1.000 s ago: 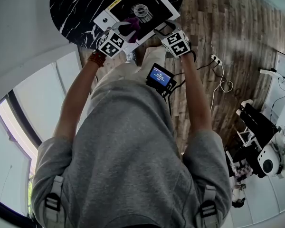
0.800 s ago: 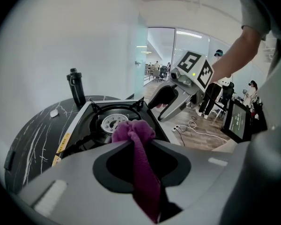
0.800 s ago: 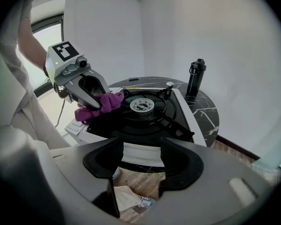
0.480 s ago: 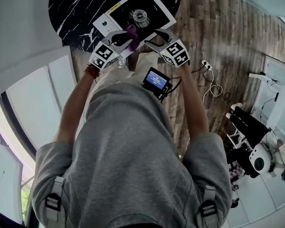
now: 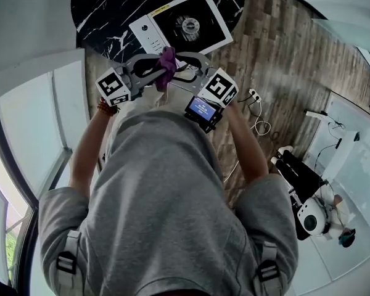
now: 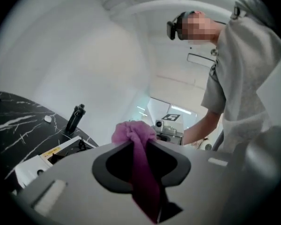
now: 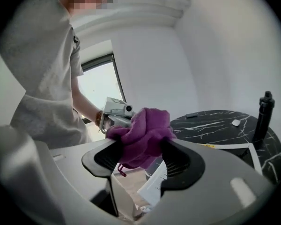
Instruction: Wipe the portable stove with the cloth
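A: Status on the tongs?

B: Left gripper [image 6: 140,149] is pinched on a thin fold of the purple cloth [image 7: 145,125]. The right gripper [image 7: 143,149] has its jaws opening, with the cloth's bunched end between them. It fills the gap, but I don't read a real squeeze there.

A: So the cloth is off the stove?

B: Yes. It's up in the air between the two grippers, which face each other at the person's chest. The portable stove [image 5: 184,22] is below and ahead, with nothing touching it.

A: Step?

B: My read is a re-grip or hand-over before wiping. Keep the left pinch firm until the right one bites. Leave a wad of fabric sticking out past the tips so cloth meets the stove, not plastic. Then wipe the flat panel in flat passes and work round the burner ring in the middle.

A: Surface?

B: A round black marble table [image 5: 102,8] with white veins. The stove sits at its near edge. A dark upright bottle [image 7: 263,114] and a small white bit [image 7: 235,122] are also on it, clear of the stove.

A: Room?

B: Wood plank floor [image 5: 283,48], with a power strip [image 5: 254,94] and a loose cable to the right. White walls, and a window [image 7: 96,83] behind the person.
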`<state>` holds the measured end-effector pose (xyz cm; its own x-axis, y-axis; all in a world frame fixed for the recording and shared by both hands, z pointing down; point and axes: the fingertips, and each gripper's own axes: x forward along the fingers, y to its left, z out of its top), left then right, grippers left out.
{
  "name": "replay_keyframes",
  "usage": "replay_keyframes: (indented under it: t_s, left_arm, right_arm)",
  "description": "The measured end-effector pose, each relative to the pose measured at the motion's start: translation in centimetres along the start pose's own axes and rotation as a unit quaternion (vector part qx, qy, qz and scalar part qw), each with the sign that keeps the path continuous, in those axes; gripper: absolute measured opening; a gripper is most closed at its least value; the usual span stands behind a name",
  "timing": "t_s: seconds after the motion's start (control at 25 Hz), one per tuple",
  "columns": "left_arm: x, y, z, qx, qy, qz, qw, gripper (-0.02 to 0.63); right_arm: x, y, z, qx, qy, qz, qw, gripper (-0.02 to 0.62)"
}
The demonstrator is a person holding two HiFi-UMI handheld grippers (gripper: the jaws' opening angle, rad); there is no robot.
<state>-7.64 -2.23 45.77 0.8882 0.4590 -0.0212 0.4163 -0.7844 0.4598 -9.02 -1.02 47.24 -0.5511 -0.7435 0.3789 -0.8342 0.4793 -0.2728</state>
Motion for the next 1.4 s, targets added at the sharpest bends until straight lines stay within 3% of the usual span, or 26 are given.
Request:
replay_keyframes:
  t_s: [0.16, 0.28, 0.4, 0.48, 0.6, 0.68, 0.8, 0.88, 0.96, 1.04, 1.16, 1.4]
  left_arm:
    - [-0.3, 0.8, 1.8, -0.078, -0.053, 0.002, 0.9956, 0.069]
    - [-0.6, 1.6, 2.1, -0.125, -0.098, 0.036, 0.9866, 0.071]
    - [-0.6, 2.6, 2.2, -0.139, -0.128, 0.084, 0.9784, 0.071]
    - [0.0, 2.9, 2.2, -0.137, -0.135, 0.115, 0.9745, 0.072]
    - [1.2, 3.3, 2.2, -0.121, -0.140, 0.154, 0.9707, 0.163]
    - [1.6, 4.0, 1.8, -0.102, -0.138, 0.193, 0.9661, 0.184]
    - [0.8, 5.1, -0.5, -0.069, -0.113, 0.282, 0.9503, 0.206]
    - [-0.3, 5.9, -3.6, -0.048, -0.069, 0.353, 0.9320, 0.237]
    - [-1.4, 6.8, -6.9, -0.046, -0.015, 0.413, 0.9097, 0.252]
    - [-1.8, 7.3, -9.8, -0.053, 0.033, 0.444, 0.8940, 0.255]
    - [-1.4, 7.6, -12.7, -0.061, 0.076, 0.459, 0.8833, 0.255]
    - [-1.5, 8.0, -15.7, -0.121, 0.097, 0.482, 0.8626, 0.268]
  right_arm:
    - [0.2, -0.6, 1.4, 0.028, -0.020, 0.045, 0.998, 0.276]
    - [0.9, -1.4, 1.6, 0.002, 0.005, 0.060, 0.998, 0.239]
    - [1.5, -2.5, 1.7, -0.026, 0.028, 0.071, 0.997, 0.207]
    - [1.0, -3.3, 1.4, -0.037, 0.037, 0.078, 0.996, 0.176]
    - [-0.3, -5.6, 0.5, -0.027, 0.042, 0.089, 0.995, 0.137]
    - [-0.9, -8.1, 0.5, -0.022, 0.044, 0.094, 0.994, 0.133]
    - [-1.9, -13.8, 0.4, -0.040, 0.072, 0.072, 0.994, 0.132]
    - [-2.3, -18.7, 0.0, -0.057, 0.109, 0.048, 0.991, 0.132]
    - [-2.1, -23.4, -0.7, -0.085, 0.157, 0.028, 0.984, 0.132]
    - [-1.5, -26.9, -1.3, -0.118, 0.199, 0.018, 0.973, 0.133]
    - [-0.3, -30.0, -2.1, -0.157, 0.251, 0.021, 0.955, 0.133]
    - [2.2, -31.6, -4.6, -0.217, 0.370, 0.068, 0.901, 0.133]
